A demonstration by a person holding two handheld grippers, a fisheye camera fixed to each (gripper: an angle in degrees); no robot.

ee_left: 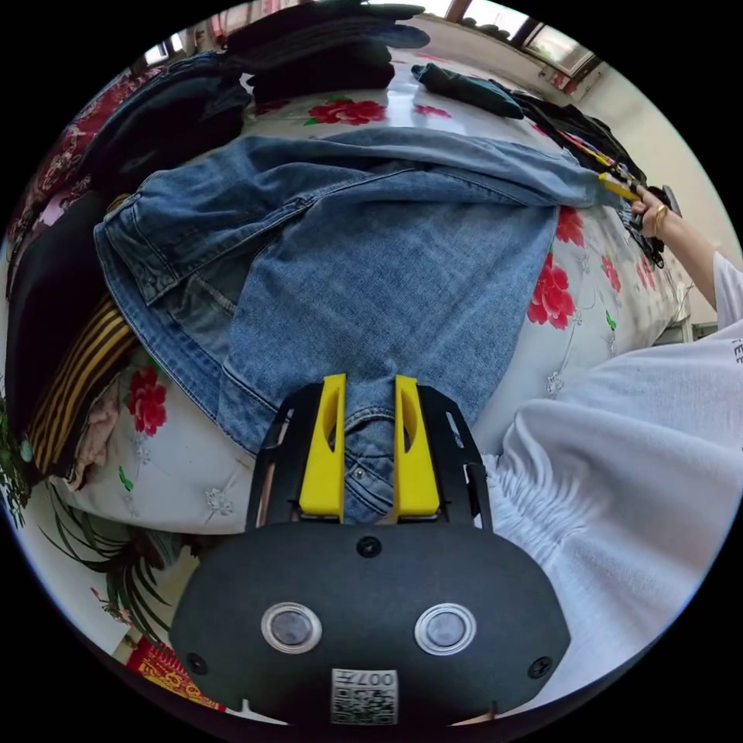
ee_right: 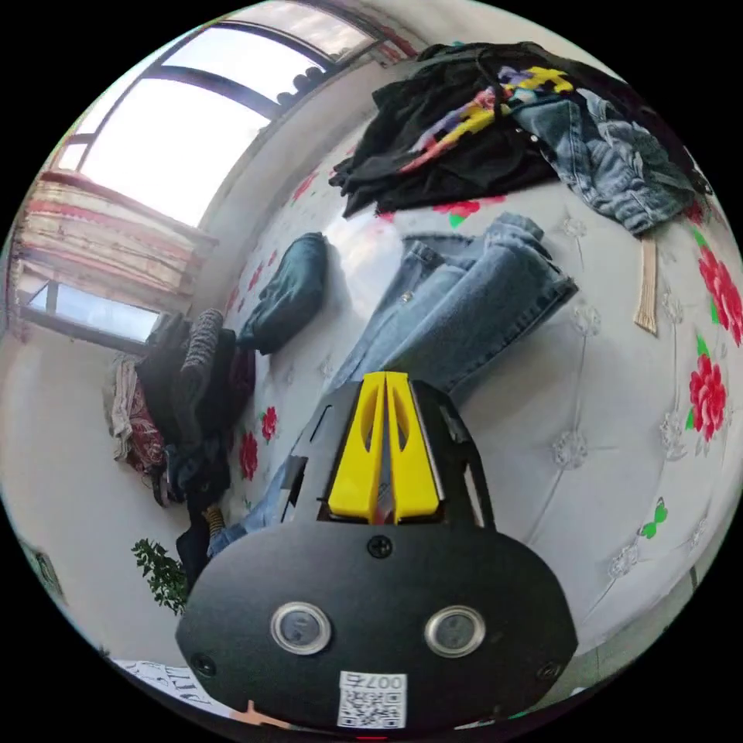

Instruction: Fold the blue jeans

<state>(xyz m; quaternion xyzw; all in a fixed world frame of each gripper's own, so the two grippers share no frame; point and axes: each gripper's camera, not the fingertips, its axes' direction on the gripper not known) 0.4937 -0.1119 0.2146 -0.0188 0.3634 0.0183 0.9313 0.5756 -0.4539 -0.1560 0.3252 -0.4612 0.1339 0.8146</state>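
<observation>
While the jeans (ee_left: 371, 263) lie spread across the bed (ee_left: 596, 309), the left claw (ee_left: 369, 441) pinches their waistband between its jaws and the right claw (ee_right: 385, 445), closed tight, seems to grip a leg end. Uneven pulling could slip the denim free or wrinkle the fold.

A white bed cover (ee_right: 619, 433) printed with red flowers (ee_left: 551, 288) carries a pile of dark clothes (ee_right: 441, 147), a rolled dark green garment (ee_right: 290, 290) and a striped cloth (ee_left: 81, 371). A window (ee_right: 155, 147) lets in daylight.
</observation>
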